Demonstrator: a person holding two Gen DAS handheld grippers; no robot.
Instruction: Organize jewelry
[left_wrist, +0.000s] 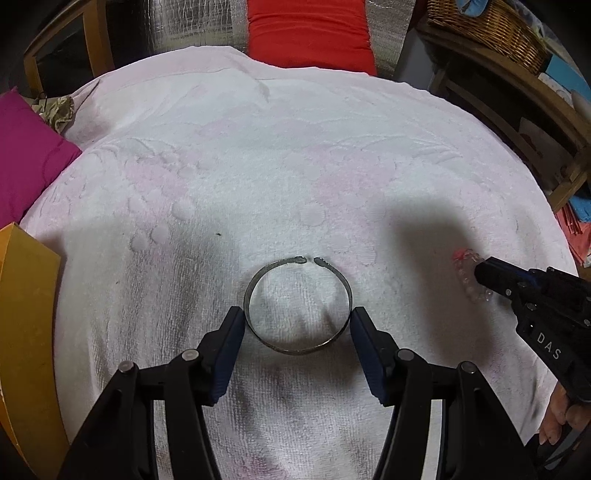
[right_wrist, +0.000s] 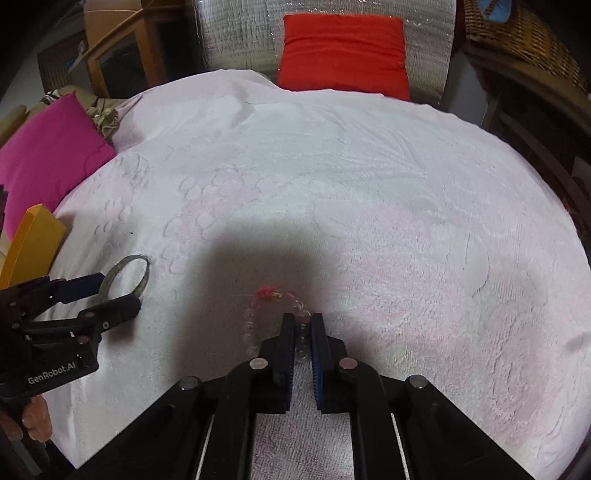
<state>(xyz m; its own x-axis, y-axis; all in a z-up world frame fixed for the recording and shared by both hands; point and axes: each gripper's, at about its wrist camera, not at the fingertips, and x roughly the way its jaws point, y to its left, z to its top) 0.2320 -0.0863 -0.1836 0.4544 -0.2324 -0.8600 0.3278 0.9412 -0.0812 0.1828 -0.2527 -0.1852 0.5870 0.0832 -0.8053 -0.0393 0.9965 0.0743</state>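
Observation:
A silver open-ended metal bangle (left_wrist: 295, 350) lies on the white-pink towel (left_wrist: 295, 166). My left gripper (left_wrist: 297, 319) straddles it, and both blue pads press on its left and right sides. In the right wrist view the same bangle (right_wrist: 144, 273) sits between the left gripper's (right_wrist: 120, 291) fingers. A clear bead bracelet (right_wrist: 251, 317) with a red knot lies in front of me. My right gripper (right_wrist: 303, 321) is shut on its right-hand strand, with beads showing between the pads. In the left wrist view the right gripper (left_wrist: 478, 273) touches the bead bracelet (left_wrist: 465, 273) at the right.
A yellow box (left_wrist: 26, 314) stands at the towel's left edge, with a magenta cushion (left_wrist: 29, 155) behind it. A red cushion (right_wrist: 343, 51) leans at the back. At the right are a wooden shelf and a wicker basket (left_wrist: 491, 29). A hand (left_wrist: 557, 413) holds the right gripper.

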